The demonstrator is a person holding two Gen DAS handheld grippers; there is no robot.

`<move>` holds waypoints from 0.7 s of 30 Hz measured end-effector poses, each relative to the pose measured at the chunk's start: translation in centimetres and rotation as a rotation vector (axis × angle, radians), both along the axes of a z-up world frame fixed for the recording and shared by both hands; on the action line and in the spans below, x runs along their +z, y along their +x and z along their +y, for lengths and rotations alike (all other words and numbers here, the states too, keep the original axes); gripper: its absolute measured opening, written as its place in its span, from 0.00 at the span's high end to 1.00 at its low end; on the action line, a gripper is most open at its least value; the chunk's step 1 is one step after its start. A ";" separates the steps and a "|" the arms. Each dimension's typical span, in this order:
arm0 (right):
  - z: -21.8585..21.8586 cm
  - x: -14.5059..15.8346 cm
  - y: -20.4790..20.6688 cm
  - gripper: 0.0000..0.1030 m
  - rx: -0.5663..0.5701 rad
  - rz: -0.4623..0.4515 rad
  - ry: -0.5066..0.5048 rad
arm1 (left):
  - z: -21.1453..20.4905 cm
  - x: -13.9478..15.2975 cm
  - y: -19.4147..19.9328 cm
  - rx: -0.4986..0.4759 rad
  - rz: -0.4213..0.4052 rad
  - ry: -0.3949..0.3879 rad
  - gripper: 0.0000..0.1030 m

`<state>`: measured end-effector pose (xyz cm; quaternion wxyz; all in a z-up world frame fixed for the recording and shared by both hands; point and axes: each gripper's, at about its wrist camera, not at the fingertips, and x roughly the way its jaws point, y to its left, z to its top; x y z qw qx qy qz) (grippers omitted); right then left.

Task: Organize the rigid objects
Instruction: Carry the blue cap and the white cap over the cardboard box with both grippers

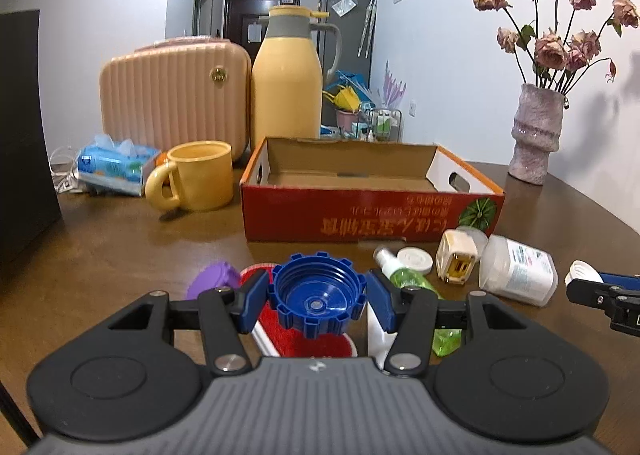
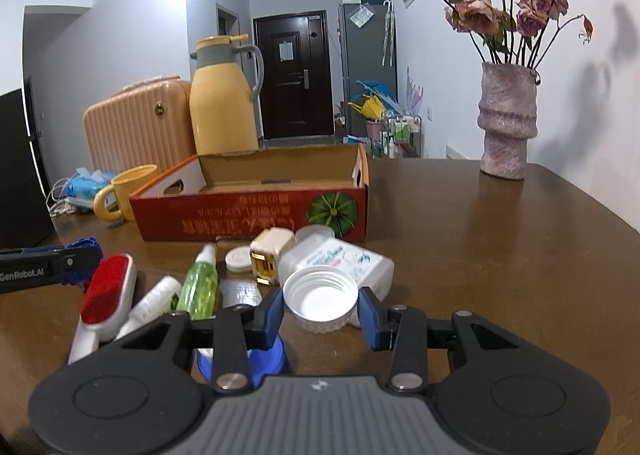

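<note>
Left gripper (image 1: pixel 318 297) clamped on blue cap (image 1: pixel 318 295), above red brush (image 1: pixel 304 339) near desk's (image 2: pixel 500 255) front edge. Right gripper (image 2: pixel 321 305) clamped on white cap (image 2: pixel 320 301). Behind: green spray bottle (image 2: pixel 199 283), white charger (image 2: pixel 268 255), clear bottle (image 2: pixel 344 265). Farther, mid-desk: open cardboard box (image 2: pixel 256 215). Back right corner: vase (image 2: pixel 506 119).

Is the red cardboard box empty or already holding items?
Empty: both wrist views show only bare cardboard floor inside the red cardboard box.
</note>
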<state>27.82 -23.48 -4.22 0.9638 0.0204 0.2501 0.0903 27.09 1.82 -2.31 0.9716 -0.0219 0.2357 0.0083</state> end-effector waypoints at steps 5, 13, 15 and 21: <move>0.5 1.3 1.1 0.62 0.010 -0.028 0.006 | 0.0 1.3 0.4 0.002 -0.031 -0.019 0.47; 1.7 3.3 2.8 0.62 0.040 -0.068 0.028 | 0.1 3.6 1.6 0.022 -0.072 -0.047 0.47; 2.0 3.7 3.3 0.62 0.044 -0.075 0.031 | 0.1 4.0 2.0 0.024 -0.080 -0.055 0.47; 2.7 4.6 4.9 0.62 0.050 -0.093 0.033 | -0.2 4.8 3.5 0.031 -0.094 -0.064 0.47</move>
